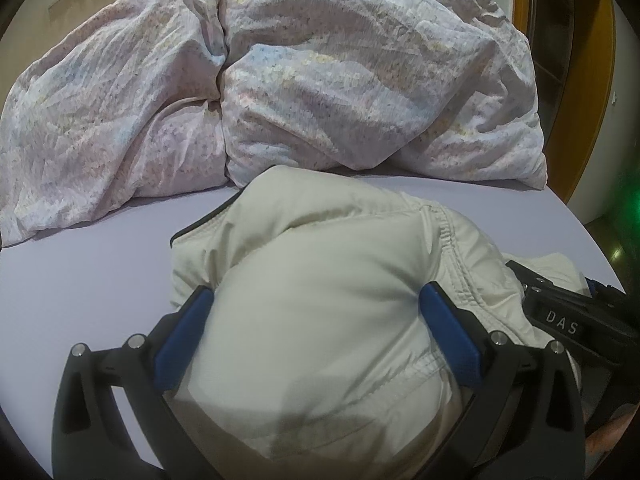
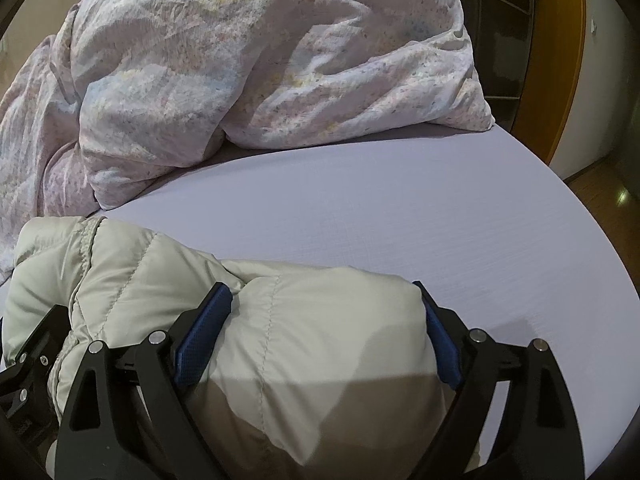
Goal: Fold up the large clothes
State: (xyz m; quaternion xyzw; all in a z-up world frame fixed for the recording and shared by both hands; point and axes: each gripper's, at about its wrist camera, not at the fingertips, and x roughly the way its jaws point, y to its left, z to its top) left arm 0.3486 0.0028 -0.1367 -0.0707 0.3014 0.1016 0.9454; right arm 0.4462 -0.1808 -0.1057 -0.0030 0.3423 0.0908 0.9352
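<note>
A puffy cream quilted jacket (image 1: 320, 240) lies bundled on the lilac bed sheet (image 1: 80, 272). In the left wrist view my left gripper (image 1: 316, 292) straddles a thick bulge of it, blue pads (image 1: 188, 332) pressed into the padding on both sides. The right wrist view shows the jacket (image 2: 160, 264) the same way: my right gripper (image 2: 320, 288) has its jaws wide around a fat fold, and its blue pads (image 2: 204, 332) touch the fabric. The two grippers sit side by side, the right gripper's body (image 1: 560, 320) at the left view's lower right.
A crumpled floral duvet (image 1: 320, 80) is heaped across the far side of the bed (image 2: 200, 80). Bare sheet (image 2: 400, 208) stretches to the right up to the mattress edge. Beyond it are a wooden door frame (image 2: 556, 60) and wooden floor (image 2: 600, 192).
</note>
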